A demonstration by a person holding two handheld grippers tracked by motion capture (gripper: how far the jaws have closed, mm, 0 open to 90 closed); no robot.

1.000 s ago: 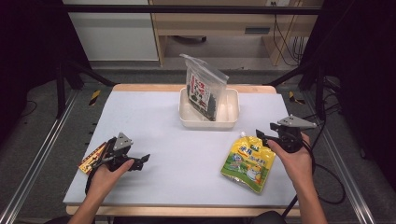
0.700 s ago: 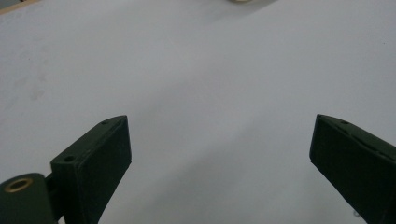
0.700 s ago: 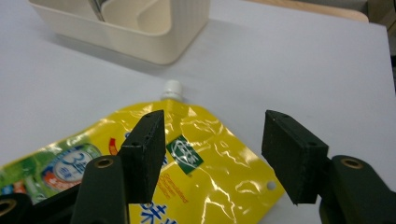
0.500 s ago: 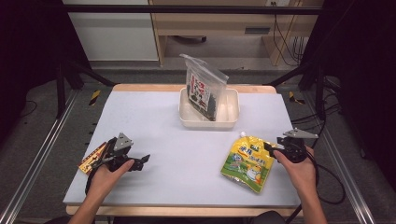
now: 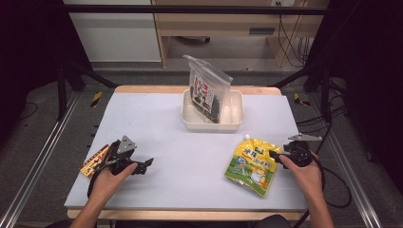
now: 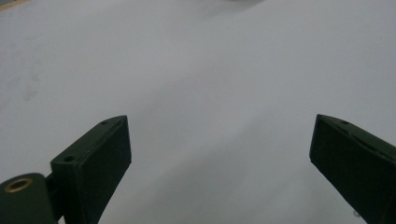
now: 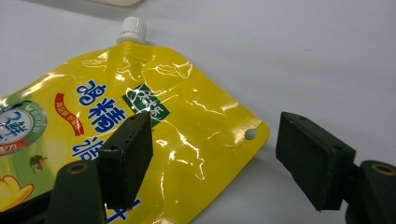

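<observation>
— Where is the yellow spout pouch (image 5: 252, 165)?
— Flat on the white table (image 5: 157, 118), near right. The right gripper (image 5: 276, 156) straddles its corner, jaws wide and just been opening, gripping nothing.
— And the left gripper (image 5: 145, 165)?
— Near left, jaws wide apart, empty.

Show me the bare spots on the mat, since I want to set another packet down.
The widest bare stretch lies mid-mat, between the left gripper, the white tub and the yellow pouch. The far left corner, beside the tub, is bare too. It is crowded at the right edge, where the right gripper hovers open over the pouch.
</observation>
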